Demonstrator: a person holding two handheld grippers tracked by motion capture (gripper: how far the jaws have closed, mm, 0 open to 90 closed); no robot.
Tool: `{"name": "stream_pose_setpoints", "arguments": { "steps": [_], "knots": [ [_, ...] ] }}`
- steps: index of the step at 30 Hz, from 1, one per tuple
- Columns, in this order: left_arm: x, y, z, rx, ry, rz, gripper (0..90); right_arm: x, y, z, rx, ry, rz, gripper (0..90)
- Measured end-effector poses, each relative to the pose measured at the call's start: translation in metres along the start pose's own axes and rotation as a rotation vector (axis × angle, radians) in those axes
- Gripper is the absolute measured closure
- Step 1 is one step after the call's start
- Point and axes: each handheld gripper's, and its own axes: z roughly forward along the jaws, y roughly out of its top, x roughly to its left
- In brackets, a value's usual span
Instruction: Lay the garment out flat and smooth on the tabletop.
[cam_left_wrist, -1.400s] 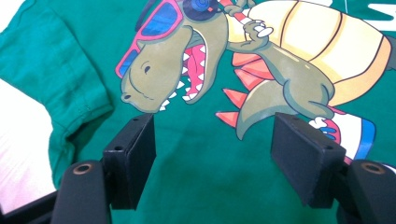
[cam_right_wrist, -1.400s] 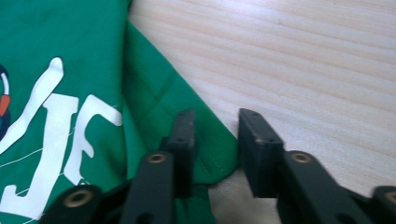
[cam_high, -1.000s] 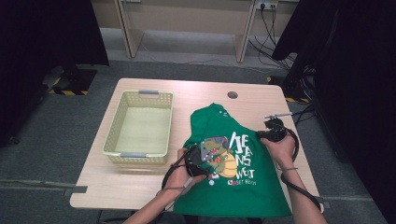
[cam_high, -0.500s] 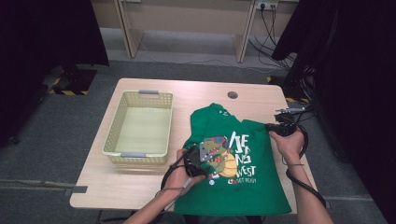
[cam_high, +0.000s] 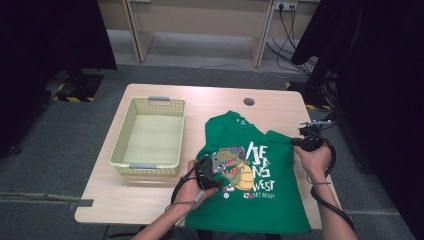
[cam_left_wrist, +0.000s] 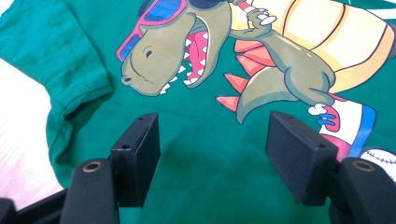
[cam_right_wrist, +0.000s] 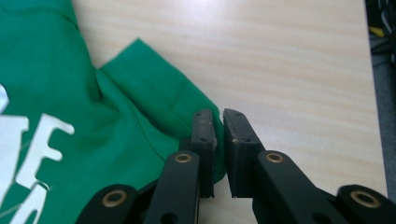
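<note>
A green T-shirt (cam_high: 265, 205) with a dinosaur print lies front up on the wooden table (cam_high: 210, 100), its hem at the near edge. My left gripper (cam_high: 219, 167) hovers open just above the dinosaur print; in the left gripper view its jaws (cam_left_wrist: 212, 135) stand wide apart over the T-shirt (cam_left_wrist: 196, 168) with nothing pinched. My right gripper (cam_high: 300, 142) is at the shirt's right sleeve. The right gripper view shows the right gripper (cam_right_wrist: 218, 121) shut on the sleeve's hem (cam_right_wrist: 205, 105), a fold of green cloth caught between the pads.
A pale yellow basket (cam_high: 122, 131) with nothing in it stands left of the shirt. A round cable hole (cam_high: 249, 101) sits in the tabletop behind the collar. Bare wood lies right of the sleeve up to the table's right edge (cam_high: 320, 165). Cables trail from both grippers.
My right gripper has moved right toward the table's edge with the sleeve in it, drawing the sleeve outward. The left gripper has stayed over the print.
</note>
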Motion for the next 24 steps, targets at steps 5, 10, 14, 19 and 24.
{"name": "stream_pose_setpoints", "arguments": {
  "steps": [5, 10, 14, 19, 24],
  "knots": [
    [0.000, -0.001, -0.001, -0.003, 0.002, -0.001, 34.6, -0.001, -0.003, 0.005, 0.077, 0.003, -0.016, 76.4],
    [-0.001, -0.002, -0.002, -0.006, 0.000, 0.000, 34.8, -0.003, 0.002, 0.001, 0.049, 0.014, -0.021, 70.0],
    [0.000, -0.002, -0.002, -0.005, -0.001, -0.002, 34.7, 0.005, 0.021, -0.003, -0.008, 0.049, -0.060, 65.0],
    [0.000, -0.003, -0.002, -0.005, 0.000, 0.004, 34.7, 0.016, 0.035, 0.009, 0.002, 0.087, -0.095, 60.9],
    [0.000, -0.002, -0.002, -0.005, -0.001, 0.005, 34.6, 0.024, 0.039, 0.027, 0.030, 0.121, -0.109, 57.1]
  ]
}}
